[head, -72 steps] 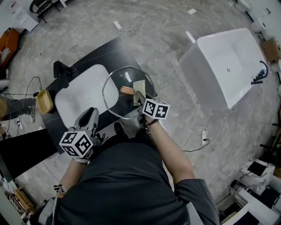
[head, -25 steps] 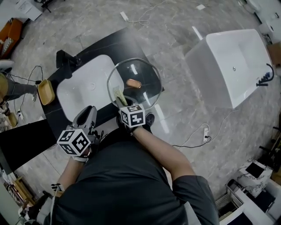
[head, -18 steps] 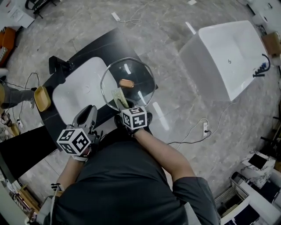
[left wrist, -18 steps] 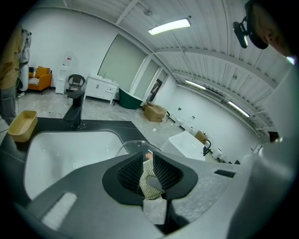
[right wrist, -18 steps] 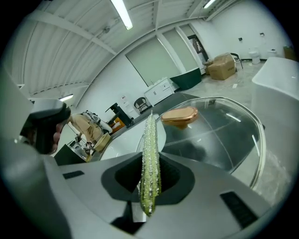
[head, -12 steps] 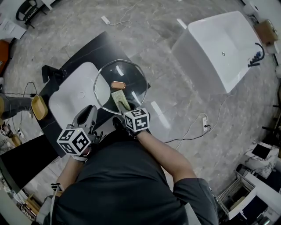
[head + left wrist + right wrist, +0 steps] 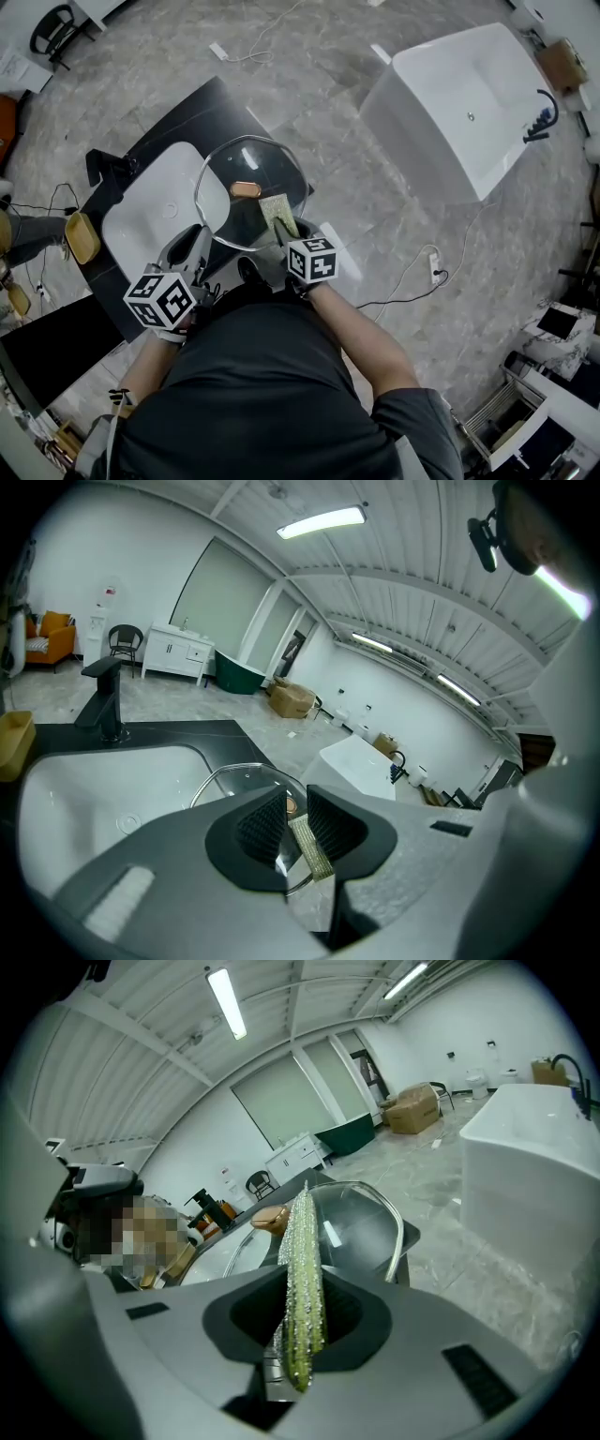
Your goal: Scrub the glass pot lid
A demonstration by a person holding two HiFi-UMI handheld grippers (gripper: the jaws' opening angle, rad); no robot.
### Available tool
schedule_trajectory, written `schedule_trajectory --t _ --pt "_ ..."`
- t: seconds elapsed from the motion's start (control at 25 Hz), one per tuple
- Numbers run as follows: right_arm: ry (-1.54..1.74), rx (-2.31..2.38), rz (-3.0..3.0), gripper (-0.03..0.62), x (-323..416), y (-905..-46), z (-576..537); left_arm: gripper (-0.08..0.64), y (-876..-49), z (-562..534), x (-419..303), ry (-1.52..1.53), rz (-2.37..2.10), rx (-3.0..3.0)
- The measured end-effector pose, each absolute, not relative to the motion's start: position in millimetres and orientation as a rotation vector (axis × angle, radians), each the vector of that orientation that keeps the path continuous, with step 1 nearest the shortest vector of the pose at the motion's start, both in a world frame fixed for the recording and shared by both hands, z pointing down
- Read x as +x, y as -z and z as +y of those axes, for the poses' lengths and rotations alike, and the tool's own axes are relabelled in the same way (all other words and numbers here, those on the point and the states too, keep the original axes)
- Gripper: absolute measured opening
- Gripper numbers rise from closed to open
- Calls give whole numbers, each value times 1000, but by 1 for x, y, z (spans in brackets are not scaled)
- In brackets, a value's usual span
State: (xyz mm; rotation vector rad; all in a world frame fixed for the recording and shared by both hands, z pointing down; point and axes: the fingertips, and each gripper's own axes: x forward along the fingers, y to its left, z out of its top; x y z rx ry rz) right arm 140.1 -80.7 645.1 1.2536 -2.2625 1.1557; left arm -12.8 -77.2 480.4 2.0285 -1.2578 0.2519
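So scrubbing looks underway: right gripper (image 7: 286, 231) clamps the sponge (image 7: 278, 210) against the lid (image 7: 239, 164) at the worktop's (image 7: 202, 108) right edge, left gripper (image 7: 194, 246) pinches its rim. Can't tell how much is clean.

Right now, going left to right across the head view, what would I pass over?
yellow dish → white sink basin → glass pot lid → white bathtub. The grippers and the sponge overlap the basin and lid, so they are left out.
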Motion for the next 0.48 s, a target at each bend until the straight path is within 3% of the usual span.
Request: schedule_trajectory --t 0.48 --pt "-1272 1518 -2048 55 226 -643 -118 69 -475 -77 -57 -105 -1373 1906"
